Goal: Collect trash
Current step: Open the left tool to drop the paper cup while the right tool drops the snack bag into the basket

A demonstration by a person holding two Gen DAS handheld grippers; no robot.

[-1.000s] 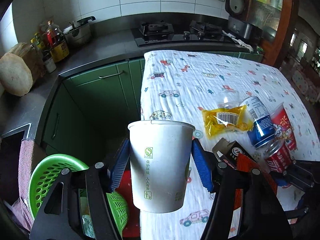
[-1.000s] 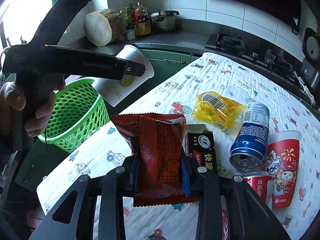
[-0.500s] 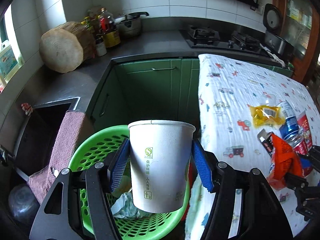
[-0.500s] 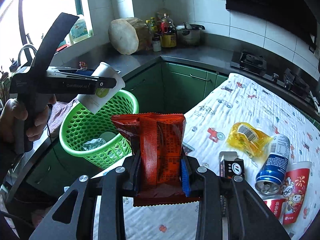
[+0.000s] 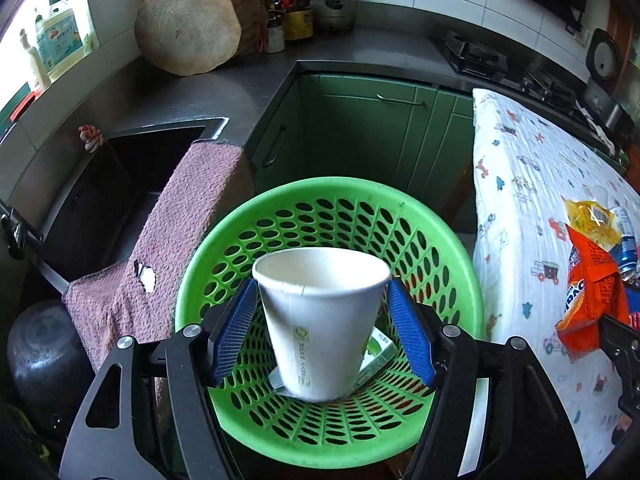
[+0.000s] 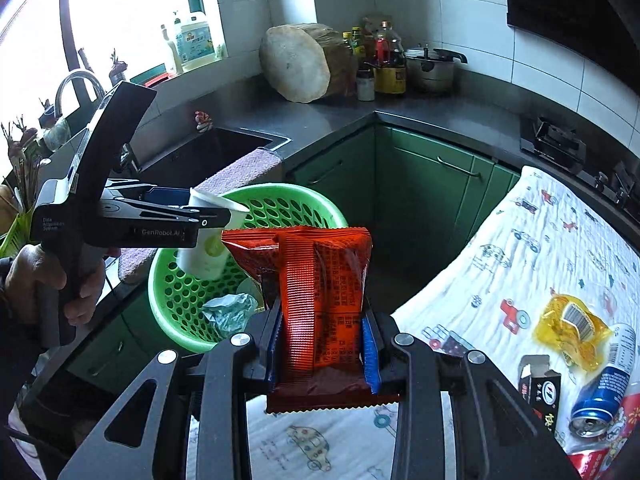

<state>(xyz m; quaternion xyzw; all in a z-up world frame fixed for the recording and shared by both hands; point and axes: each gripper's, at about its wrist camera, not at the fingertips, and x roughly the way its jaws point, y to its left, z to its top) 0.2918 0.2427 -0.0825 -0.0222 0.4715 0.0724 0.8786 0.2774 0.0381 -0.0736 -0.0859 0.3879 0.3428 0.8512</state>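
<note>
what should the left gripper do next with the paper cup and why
Probably finish opening. The left gripper has the paper cup right over the green basket, its jaws are opening and the pads already look clear of the cup, so it should fall in.

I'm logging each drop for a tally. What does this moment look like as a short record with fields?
left gripper: over the green basket, jaws opening, pads off the white paper cup between them
white paper cup: upright, above the basket's inside
right gripper: shut on the red snack bag, beside the basket
basket contents: crumpled wrapper, small green box
left on table: yellow packet, blue can, black box, red cup
</note>
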